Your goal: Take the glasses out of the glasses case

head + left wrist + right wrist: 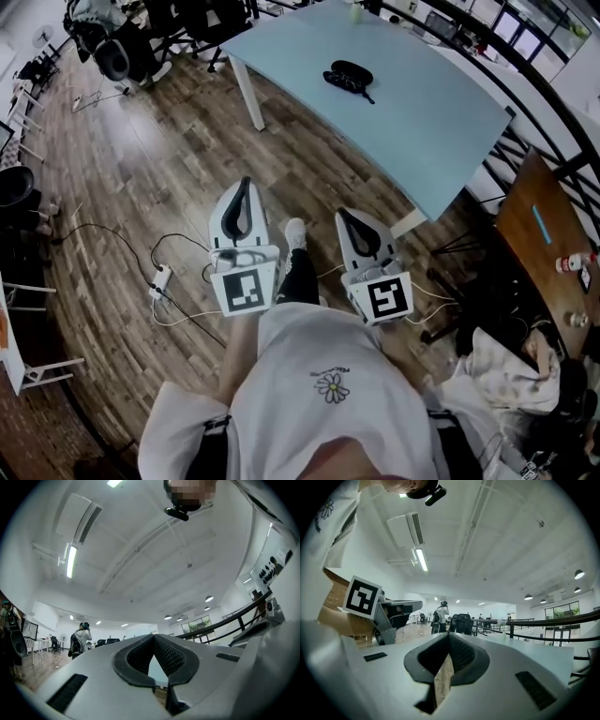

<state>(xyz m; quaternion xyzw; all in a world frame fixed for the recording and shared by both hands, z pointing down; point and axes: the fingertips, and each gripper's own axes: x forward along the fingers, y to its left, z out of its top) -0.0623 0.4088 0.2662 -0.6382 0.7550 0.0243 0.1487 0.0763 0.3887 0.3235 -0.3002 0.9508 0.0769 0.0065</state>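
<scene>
A black glasses case (pixel 347 76) lies on the light-blue table (pixel 431 112) at the far side of the head view, well beyond both grippers. I cannot tell whether glasses are inside it. My left gripper (pixel 247 182) and right gripper (pixel 346 215) are held side by side over the wooden floor, short of the table's near edge. The left gripper (pixel 153 637) has its pad tips touching with nothing between them. The right gripper (pixel 449 635) looks the same, tips together and empty. The left gripper's marker cube (pixel 362 595) shows in the right gripper view.
A power strip with white cables (pixel 159 278) lies on the floor at the left. A brown wooden table (pixel 539 225) with small bottles stands at the right behind a dark railing (pixel 525 141). Office chairs (pixel 112 52) crowd the back left. A person (pixel 439 616) stands far off.
</scene>
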